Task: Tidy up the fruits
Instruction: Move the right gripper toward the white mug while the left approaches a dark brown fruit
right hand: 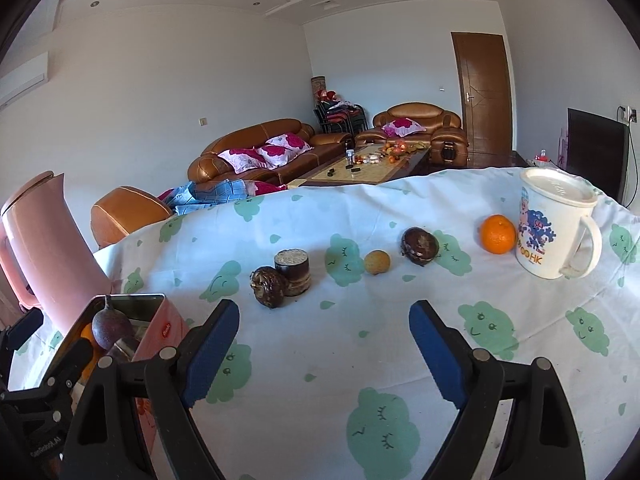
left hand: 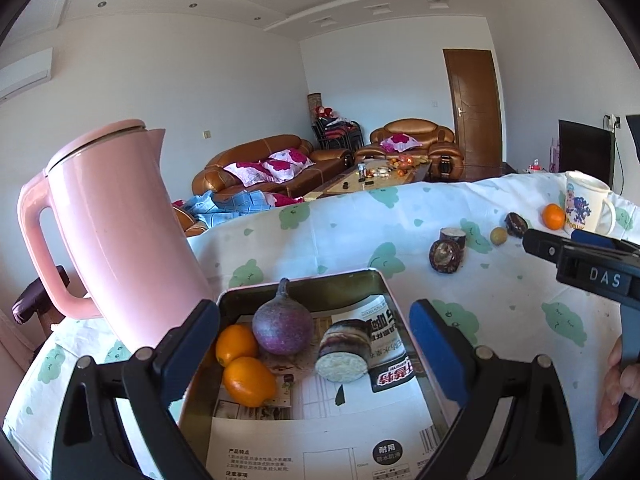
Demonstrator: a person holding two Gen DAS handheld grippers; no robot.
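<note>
Left gripper hovered over tin box, fingers spread, grasping nothing; likely poised for next drop. Box already held two orange fruits, purple fruit, cut cane piece. Right gripper also released, empty, facing loose fruit on tablecloth: tangerine beside mug, small yellow fruit, dark lumps. Dark lumps' kind hard to make out. Box bottom cut off by frame; pink kettle hid table behind.
</note>
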